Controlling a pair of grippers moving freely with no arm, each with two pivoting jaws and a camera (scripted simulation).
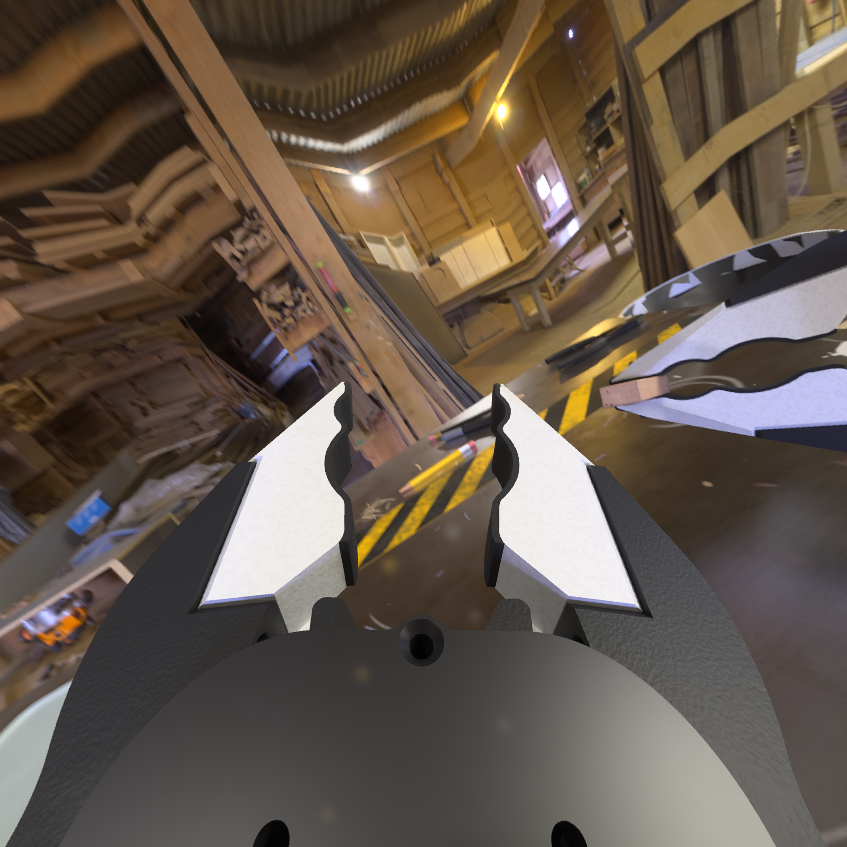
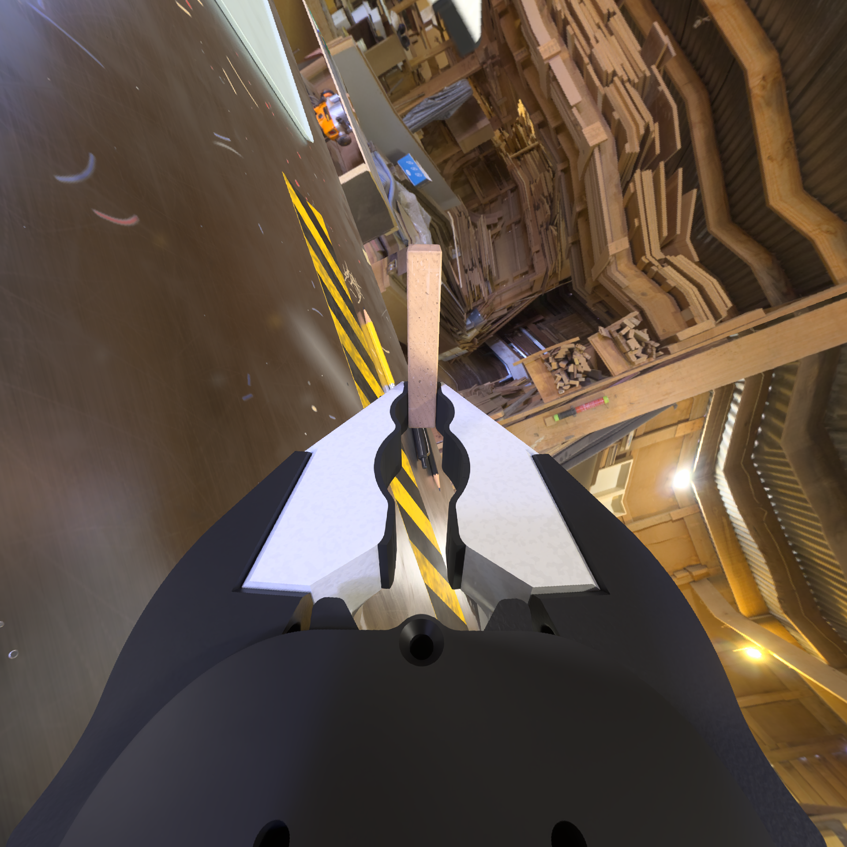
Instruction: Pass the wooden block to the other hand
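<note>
My right tool clamps one end of the block; the rest sticks out free, off the desk. Looks like light, stiff, matte square-edged wood, so grab the free end. Left tool gapes empty. Pencil lies by the striped desk edge.

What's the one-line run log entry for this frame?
right gripper: shut on block | left gripper: open, empty, apart from block | handover: not yet done

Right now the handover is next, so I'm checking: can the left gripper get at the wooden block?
Probably yes: the left gripper is open, and the wooden block juts free from the right gripper, nothing between.
</note>
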